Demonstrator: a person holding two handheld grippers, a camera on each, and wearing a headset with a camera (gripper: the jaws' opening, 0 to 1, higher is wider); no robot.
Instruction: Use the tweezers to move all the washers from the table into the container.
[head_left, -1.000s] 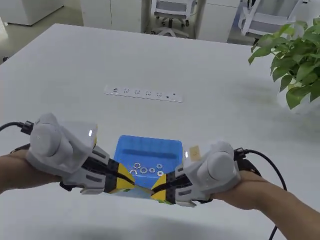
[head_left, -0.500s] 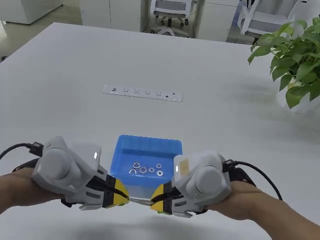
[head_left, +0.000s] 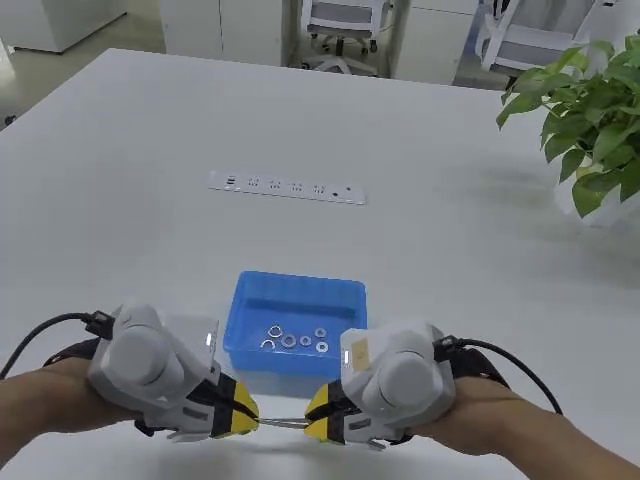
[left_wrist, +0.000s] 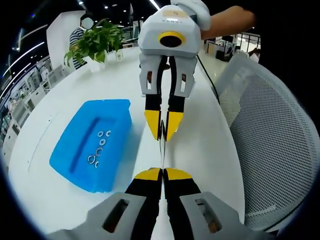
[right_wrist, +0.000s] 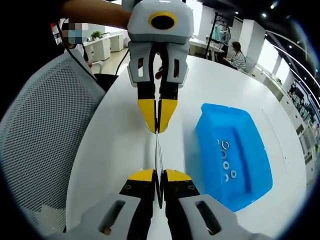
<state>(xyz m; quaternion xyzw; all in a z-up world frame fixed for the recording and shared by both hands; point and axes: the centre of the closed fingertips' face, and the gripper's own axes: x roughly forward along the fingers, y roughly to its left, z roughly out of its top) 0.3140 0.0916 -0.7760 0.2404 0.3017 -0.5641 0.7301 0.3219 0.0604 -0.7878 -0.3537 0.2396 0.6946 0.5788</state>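
We clamp thin steel tweezers (head_left: 282, 424) in both left gripper (head_left: 243, 413) and right gripper (head_left: 316, 420), beside the blue plastic container (head_left: 300, 282).

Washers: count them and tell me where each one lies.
6 washers, all on the floor of the blue container: two at the cluster's left, two in its middle, two at its right. They are tiny; another could be hidden.

The left gripper (head_left: 248, 415) and right gripper (head_left: 313, 421) have rounded pale grey housings with 2 black, yellow-tipped jaws. A black cable (head_left: 508, 360) trails from each
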